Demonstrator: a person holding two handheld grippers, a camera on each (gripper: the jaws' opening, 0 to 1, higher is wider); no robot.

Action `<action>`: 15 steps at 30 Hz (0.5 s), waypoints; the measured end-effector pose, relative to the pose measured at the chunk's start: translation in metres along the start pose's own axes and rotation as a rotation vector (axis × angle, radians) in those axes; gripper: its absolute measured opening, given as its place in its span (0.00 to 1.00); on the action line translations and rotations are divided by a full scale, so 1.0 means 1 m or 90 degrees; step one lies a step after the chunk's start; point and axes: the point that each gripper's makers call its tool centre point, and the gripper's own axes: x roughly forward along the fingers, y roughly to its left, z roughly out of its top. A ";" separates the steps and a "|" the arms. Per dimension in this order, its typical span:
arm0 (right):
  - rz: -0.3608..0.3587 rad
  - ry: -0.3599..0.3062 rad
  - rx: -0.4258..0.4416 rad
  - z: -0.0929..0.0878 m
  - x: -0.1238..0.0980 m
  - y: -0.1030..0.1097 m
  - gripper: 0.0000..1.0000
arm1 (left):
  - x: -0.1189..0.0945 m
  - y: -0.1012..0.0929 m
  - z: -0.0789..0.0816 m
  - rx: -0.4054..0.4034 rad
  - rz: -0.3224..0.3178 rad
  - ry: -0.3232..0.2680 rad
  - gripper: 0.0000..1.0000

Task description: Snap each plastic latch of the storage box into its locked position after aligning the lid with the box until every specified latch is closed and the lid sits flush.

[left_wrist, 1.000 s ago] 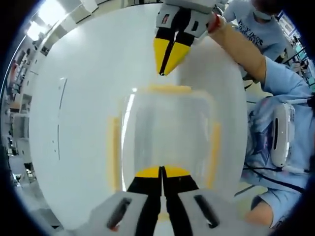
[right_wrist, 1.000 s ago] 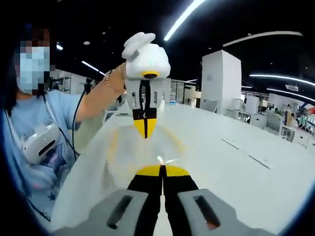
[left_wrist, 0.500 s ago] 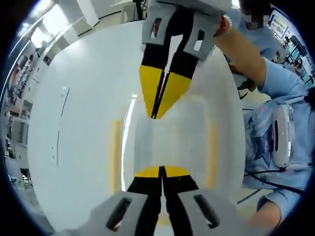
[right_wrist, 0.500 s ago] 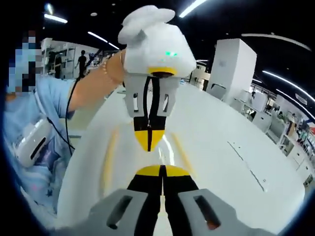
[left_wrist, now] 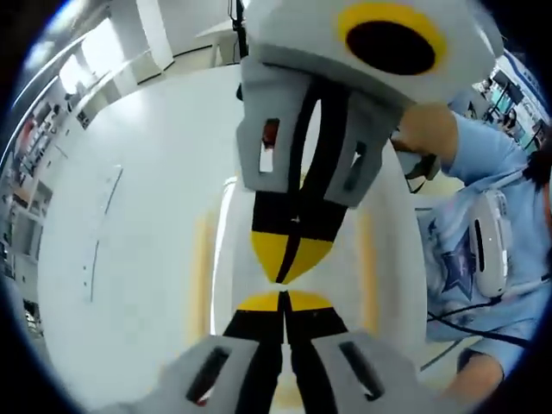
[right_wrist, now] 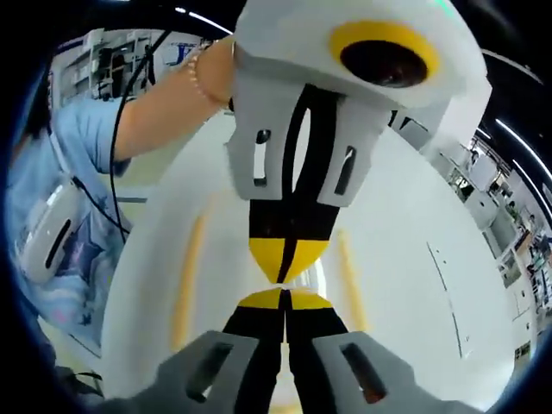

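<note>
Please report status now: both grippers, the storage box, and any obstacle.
Left gripper shut, right gripper shut, tips nearly meeting above the lid. Storage box on white table, yellow latches blurred, state unclear. No obstacle seen.

This is a large open-plan lab or office hall. A long white table [right_wrist: 483, 293] runs into the room, with more desks and chairs [right_wrist: 517, 285] behind it. Strip lights [right_wrist: 203, 19] cross a dark ceiling, shelving [right_wrist: 103, 60] lines a far wall, and a white pillar [left_wrist: 155, 34] stands near bright windows.
</note>
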 end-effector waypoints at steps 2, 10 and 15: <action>-0.004 0.020 -0.009 -0.001 0.000 0.000 0.00 | 0.000 -0.001 0.001 0.002 -0.020 -0.030 0.00; -0.028 0.110 -0.056 -0.003 0.000 0.002 0.00 | -0.012 -0.004 -0.018 -0.006 -0.028 -0.049 0.00; -0.032 0.135 -0.070 -0.002 0.000 0.000 0.00 | -0.025 0.001 -0.039 -0.027 -0.007 -0.062 0.00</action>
